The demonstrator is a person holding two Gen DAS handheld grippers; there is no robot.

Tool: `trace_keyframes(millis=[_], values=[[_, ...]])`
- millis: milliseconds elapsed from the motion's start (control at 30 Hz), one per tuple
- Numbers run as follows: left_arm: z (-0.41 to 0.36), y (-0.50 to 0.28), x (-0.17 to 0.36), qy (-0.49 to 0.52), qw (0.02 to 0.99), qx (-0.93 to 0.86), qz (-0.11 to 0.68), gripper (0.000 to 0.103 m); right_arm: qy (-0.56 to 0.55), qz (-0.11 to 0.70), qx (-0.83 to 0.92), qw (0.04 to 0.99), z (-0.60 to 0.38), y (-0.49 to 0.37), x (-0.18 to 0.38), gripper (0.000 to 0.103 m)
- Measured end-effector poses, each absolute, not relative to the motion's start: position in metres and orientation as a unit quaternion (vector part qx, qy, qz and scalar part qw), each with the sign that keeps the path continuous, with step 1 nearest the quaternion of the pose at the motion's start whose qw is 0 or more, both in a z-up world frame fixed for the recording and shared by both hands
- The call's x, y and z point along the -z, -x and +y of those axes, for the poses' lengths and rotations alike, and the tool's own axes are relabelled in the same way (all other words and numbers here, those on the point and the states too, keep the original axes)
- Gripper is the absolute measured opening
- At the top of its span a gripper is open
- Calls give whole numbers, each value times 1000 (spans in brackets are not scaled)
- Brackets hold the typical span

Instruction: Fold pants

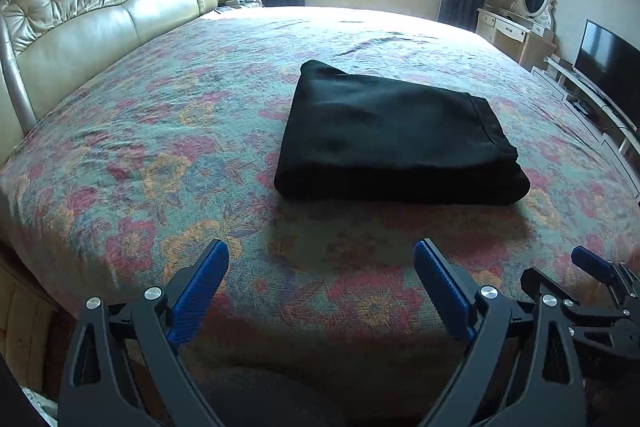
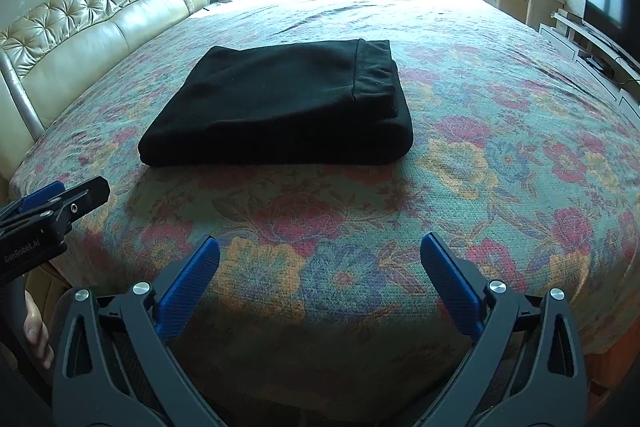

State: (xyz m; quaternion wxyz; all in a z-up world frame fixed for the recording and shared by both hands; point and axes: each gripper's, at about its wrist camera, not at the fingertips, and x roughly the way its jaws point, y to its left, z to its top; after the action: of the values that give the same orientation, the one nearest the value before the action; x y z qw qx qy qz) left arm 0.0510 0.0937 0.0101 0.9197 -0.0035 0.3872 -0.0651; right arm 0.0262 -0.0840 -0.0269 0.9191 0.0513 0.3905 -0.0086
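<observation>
Pants lie on the bed, already a compact black rectangle of several stacked layers, thick rounded fold toward the cameras, hem or waistband edge showing along the right side. Left claw spread wide, blue pads well apart, holding nothing, poised over the near edge of the bed. Right claw the same: wide open, empty, at the near edge. Bundle lies ahead of both claws, apart from them, touching neither. From the left claw it sits ahead and slightly right; from the right claw ahead and to the left, so it lies roughly between the two. Which claw is nearer: cannot tell, they look about level. Long axis appears to run side to side across the view, though fisheye bending makes this uncertain. Judgement: folding looks done or nearly so; any further move would mean reaching forward to the near fold. Hard to read: black cloth swallows detail, layer count unclear, far edge and underside hidden. Each claw shows in the other's view only as a sliver at the frame edge. A few fingers on the left handle show at lower left of the right view; the rest of the person is out of frame.
</observation>
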Motion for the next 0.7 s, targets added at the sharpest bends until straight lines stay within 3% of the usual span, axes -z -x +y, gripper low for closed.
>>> trace_keyframes(millis=[700], values=[[87, -50, -7, 0, 913, 60, 404, 93, -58, 398, 1, 916, -83, -26, 31, 101]])
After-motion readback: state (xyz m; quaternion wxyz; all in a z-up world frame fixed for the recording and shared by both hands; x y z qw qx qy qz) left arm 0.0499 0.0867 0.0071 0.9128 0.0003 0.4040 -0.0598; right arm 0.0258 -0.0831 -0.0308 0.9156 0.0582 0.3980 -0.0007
